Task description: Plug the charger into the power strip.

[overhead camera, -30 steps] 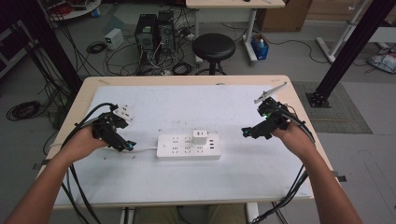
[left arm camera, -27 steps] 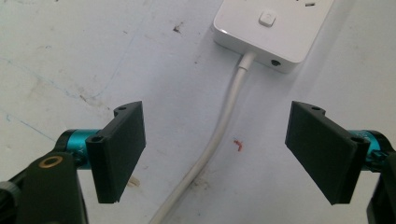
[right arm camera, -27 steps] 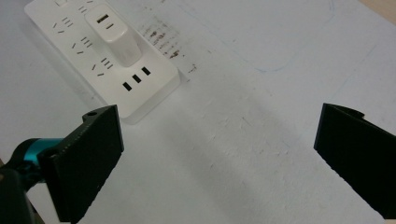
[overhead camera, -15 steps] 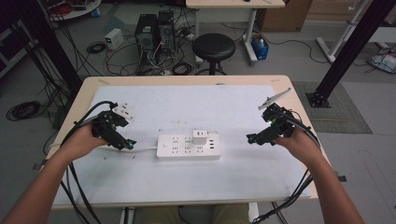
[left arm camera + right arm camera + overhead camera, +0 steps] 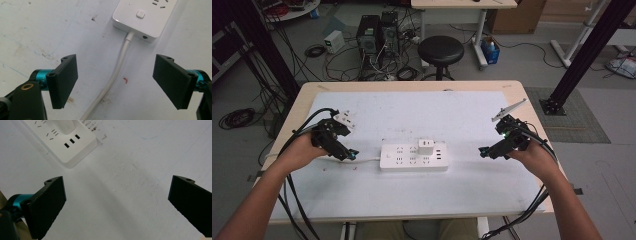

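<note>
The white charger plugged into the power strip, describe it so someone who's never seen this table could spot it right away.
On the white-topped table, a long white power strip lies flat in the middle between the two grippers. The charger is the small white cube standing up from the strip's top, right of centre, the one raised thing on it.

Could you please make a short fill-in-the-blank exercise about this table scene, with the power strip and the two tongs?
1. The white charger is plugged into the ____ strip.
2. In the left gripper view, the strip's white ____ runs between the open left tongs.
3. The right tongs are ____, with nothing between their jaws.
4. On the floor beyond the table stands a round black ____.

Missing words: power; cable; open; stool
</note>
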`<state>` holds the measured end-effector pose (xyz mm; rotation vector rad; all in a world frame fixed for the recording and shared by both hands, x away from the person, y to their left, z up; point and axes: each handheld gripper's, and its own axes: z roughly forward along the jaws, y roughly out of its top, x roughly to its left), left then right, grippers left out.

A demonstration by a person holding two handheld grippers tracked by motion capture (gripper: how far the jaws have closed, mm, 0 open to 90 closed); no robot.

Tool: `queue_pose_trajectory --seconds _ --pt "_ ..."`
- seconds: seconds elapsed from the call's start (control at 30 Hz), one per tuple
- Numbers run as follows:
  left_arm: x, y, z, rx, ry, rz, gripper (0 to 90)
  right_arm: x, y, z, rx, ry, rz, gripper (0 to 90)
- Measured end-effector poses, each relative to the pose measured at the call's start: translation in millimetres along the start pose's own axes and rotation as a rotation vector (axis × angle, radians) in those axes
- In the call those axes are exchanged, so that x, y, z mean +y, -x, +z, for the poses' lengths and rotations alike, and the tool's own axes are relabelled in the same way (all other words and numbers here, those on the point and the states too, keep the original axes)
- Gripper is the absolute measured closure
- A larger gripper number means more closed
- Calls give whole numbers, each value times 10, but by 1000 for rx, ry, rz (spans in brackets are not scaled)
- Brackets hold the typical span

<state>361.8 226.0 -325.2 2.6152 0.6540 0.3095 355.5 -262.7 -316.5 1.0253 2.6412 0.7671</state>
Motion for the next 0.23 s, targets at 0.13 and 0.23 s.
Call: queue_pose_trajectory --seconds 0.13,0.23 --pt "-2 6 9 -5 -1 4 202 -27 -4 15 6 -6 6 8" --pt "-11 0 18 -8 -4 2 202 -36 1 24 6 -5 5 8"
